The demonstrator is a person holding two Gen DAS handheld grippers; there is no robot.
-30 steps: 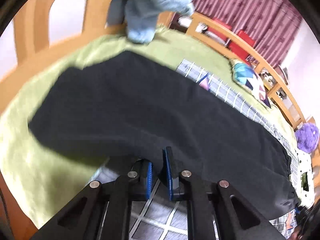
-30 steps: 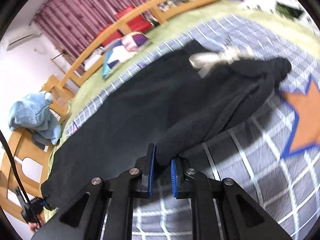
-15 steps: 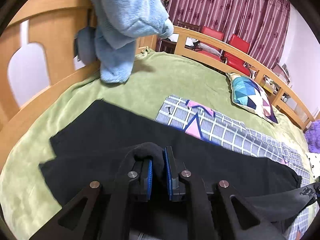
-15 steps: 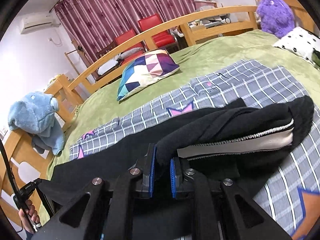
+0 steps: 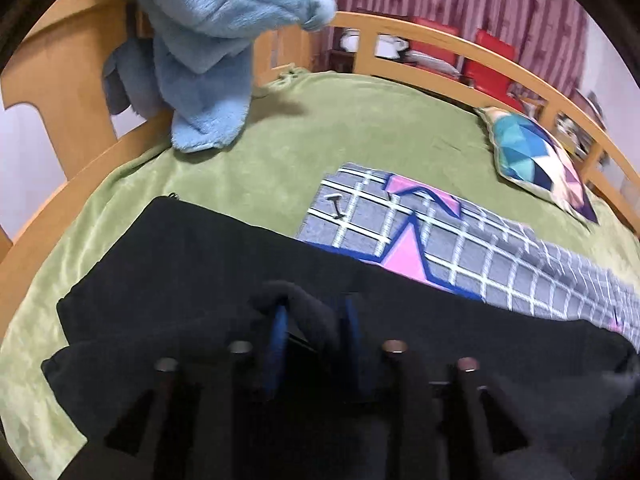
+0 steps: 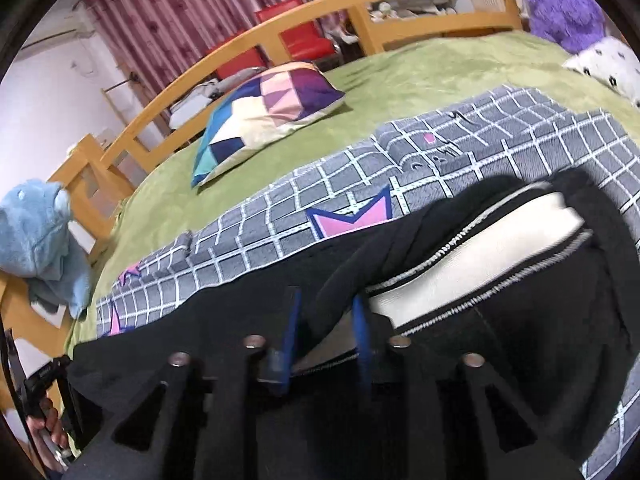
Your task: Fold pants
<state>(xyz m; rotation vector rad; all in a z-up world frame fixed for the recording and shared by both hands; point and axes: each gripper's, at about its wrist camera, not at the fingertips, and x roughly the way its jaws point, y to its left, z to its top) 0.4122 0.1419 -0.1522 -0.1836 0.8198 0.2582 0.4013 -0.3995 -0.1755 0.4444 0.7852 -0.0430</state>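
Note:
Black pants [image 5: 192, 268] lie lengthwise across the bed, folded over along their length. My left gripper [image 5: 314, 326] has its blue pads wider apart than before, with a bunched fold of the leg end still between them. In the right wrist view the pants [image 6: 248, 312] show their white inner waistband [image 6: 492, 248]. My right gripper [image 6: 326, 316] has its pads parted too, with a fold of waist fabric lying loosely between them.
The bed has a green blanket [image 5: 360, 120] and a grey checked cover with pink stars [image 6: 460, 160]. A blue plush [image 5: 208, 40] hangs on the wooden footboard. A patchwork pillow [image 6: 264, 112] lies by the far rail. A purple plush [image 6: 560, 4] sits at the right end.
Both grippers carried the near edge of the pants over onto the far edge and came down. The jaws of both have widened from clamped to parted.

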